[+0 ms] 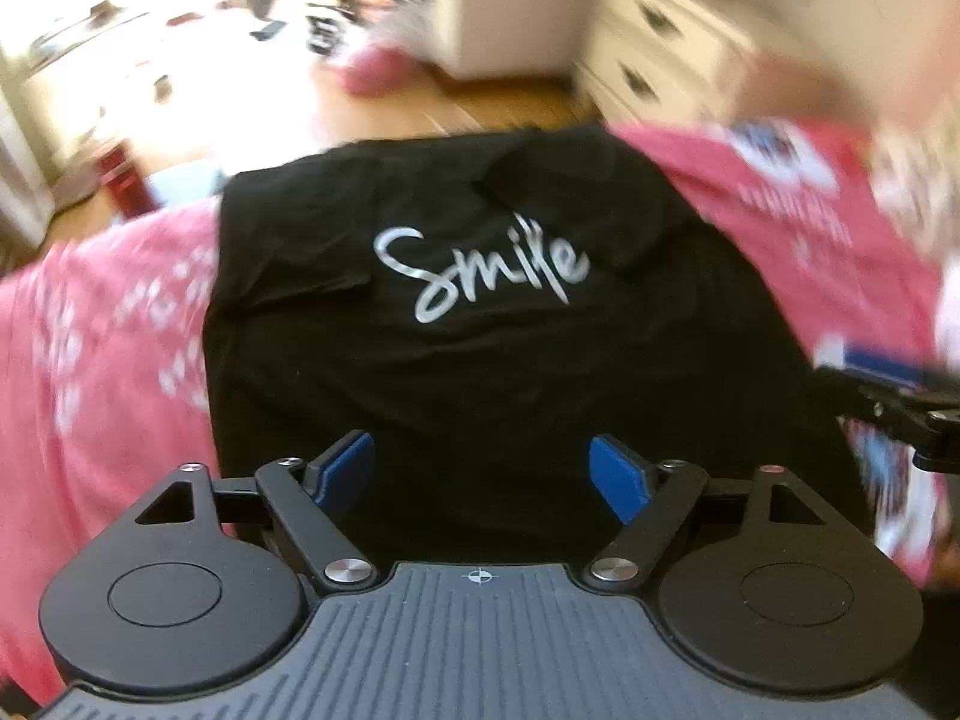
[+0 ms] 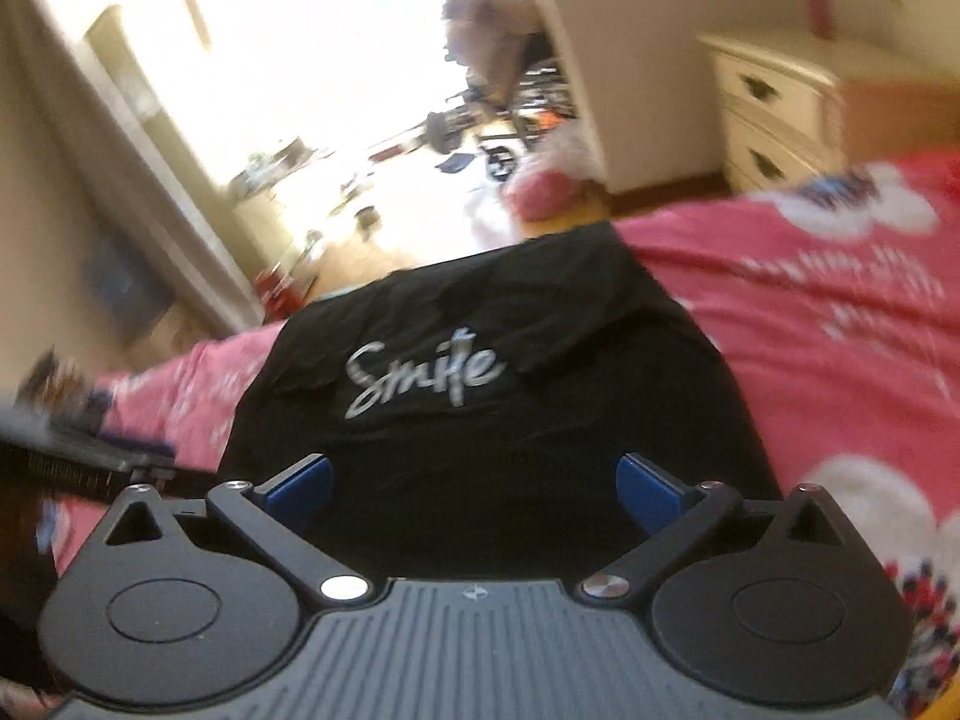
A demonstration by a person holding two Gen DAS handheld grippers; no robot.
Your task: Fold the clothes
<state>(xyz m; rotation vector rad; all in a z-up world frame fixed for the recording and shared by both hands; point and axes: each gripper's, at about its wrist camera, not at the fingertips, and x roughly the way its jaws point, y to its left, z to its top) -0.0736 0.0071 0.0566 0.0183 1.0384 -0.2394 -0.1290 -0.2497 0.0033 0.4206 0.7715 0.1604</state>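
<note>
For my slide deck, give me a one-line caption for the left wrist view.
Open left gripper above a black "Smile" shirt with sleeves folded in, on a pink bedspread.

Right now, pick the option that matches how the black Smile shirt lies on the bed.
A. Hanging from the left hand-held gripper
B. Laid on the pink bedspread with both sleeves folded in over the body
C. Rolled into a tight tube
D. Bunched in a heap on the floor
B: the black shirt lies flat on the pink bedspread, its sleeves folded inward beside the white lettering.
</note>
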